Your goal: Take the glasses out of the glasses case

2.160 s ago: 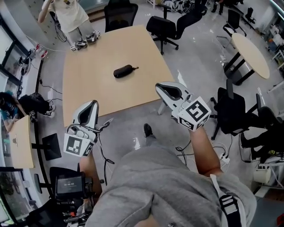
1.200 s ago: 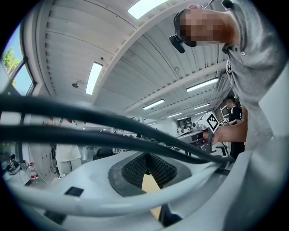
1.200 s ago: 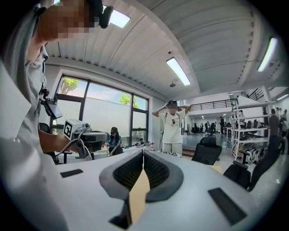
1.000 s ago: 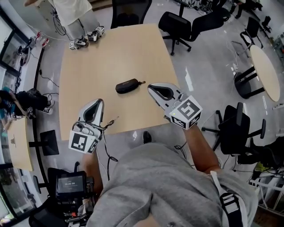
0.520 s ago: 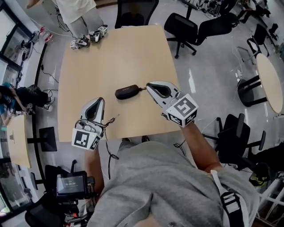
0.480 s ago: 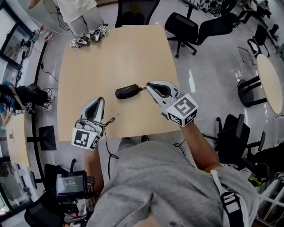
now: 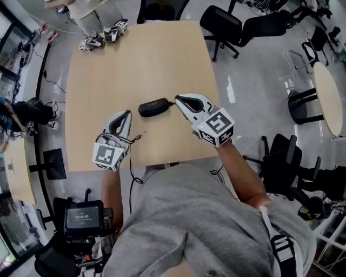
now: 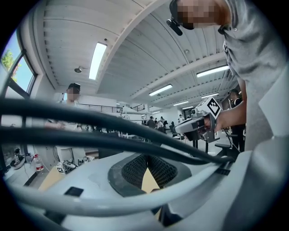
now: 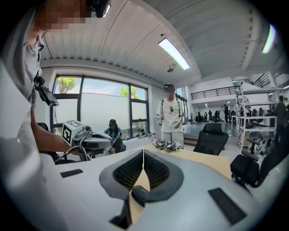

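Observation:
A black zipped glasses case point(image 7: 153, 106) lies closed on the light wooden table point(image 7: 162, 54), near its middle. My right gripper point(image 7: 179, 99) is shut and empty, its tip just beside the case's right end, by the zip pull. In the right gripper view the case point(image 9: 140, 194) shows low down, below the closed jaws of the right gripper point(image 9: 143, 154). My left gripper point(image 7: 126, 115) is also shut and empty, hovering over the table a short way to the near left of the case. Its own view shows the left gripper point(image 8: 146, 159) with only table beyond the jaws. No glasses are visible.
Two spare grippers point(image 7: 100, 37) lie at the table's far left corner, where a person point(image 7: 81, 8) stands. Black office chairs point(image 7: 230, 21) stand beyond the far right corner, and a round table point(image 7: 328, 89) is off to the right. The near table edge runs just under my wrists.
Both grippers have moved forward and down from in front of the table to over it. The right tip has come close to the case's right end. The case has not moved.

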The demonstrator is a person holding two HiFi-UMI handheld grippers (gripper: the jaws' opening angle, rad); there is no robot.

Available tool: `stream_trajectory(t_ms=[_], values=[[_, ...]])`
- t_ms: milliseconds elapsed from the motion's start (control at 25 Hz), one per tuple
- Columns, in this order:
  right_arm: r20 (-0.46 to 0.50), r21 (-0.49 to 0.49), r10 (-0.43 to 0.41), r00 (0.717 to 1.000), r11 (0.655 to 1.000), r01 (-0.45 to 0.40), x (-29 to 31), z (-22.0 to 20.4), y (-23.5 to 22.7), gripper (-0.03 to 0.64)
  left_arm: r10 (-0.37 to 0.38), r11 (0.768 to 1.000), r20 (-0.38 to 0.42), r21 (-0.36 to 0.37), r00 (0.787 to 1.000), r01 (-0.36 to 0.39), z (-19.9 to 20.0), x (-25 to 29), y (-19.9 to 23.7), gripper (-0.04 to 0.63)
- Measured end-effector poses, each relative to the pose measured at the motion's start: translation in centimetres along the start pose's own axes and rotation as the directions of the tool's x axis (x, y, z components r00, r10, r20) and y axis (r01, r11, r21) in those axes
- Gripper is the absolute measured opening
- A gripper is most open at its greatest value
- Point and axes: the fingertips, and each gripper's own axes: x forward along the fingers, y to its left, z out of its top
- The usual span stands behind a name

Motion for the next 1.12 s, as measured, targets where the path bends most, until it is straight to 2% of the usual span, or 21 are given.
stream_trajectory(t_ms=[160, 280, 440, 600, 800, 920, 1120], values=[[-0.033, 0.010, -0.002, 0.999, 1.000, 0.002, 1.3, -2.1, -0.6, 0.009, -0.058, 0.998, -0.084, 0.027, 0.995, 0.061, -3.8, 2.2, -0.2, 0.008], [-0.055, 0.021, 0.002, 0.998, 1.000, -0.001, 2.2, -3.6, -1.4, 0.008, -0.114, 0.992, -0.145, 0.034, 0.983, 0.120, -6.4, 4.1, -0.5, 0.008], [-0.086, 0.033, 0.009, 0.996, 0.999, -0.006, 3.6, -5.5, -2.4, 0.009, -0.173, 0.980, -0.238, 0.057, 0.956, 0.192, -9.9, 6.4, -0.7, 0.008], [-0.119, 0.046, 0.029, 0.993, 0.999, -0.024, 5.8, -7.7, -3.1, 0.009, -0.213, 0.962, -0.333, 0.092, 0.919, 0.256, -13.6, 8.3, -0.5, 0.009], [-0.172, 0.029, 0.055, 0.984, 0.998, -0.051, 6.6, -10.2, -2.6, 0.009, -0.232, 0.929, -0.451, 0.160, 0.862, 0.333, -17.7, 9.0, -1.9, 0.016], [-0.215, 0.007, 0.068, 0.974, 0.998, -0.068, 7.1, -12.2, -1.7, 0.009, -0.234, 0.897, -0.508, 0.215, 0.829, 0.385, -19.4, 8.8, -2.7, 0.059], [-0.287, 0.004, 0.067, 0.956, 0.998, -0.069, 8.2, -15.5, -1.4, 0.011, -0.202, 0.845, -0.564, 0.312, 0.801, 0.434, -21.5, 8.9, -2.8, 0.129]])
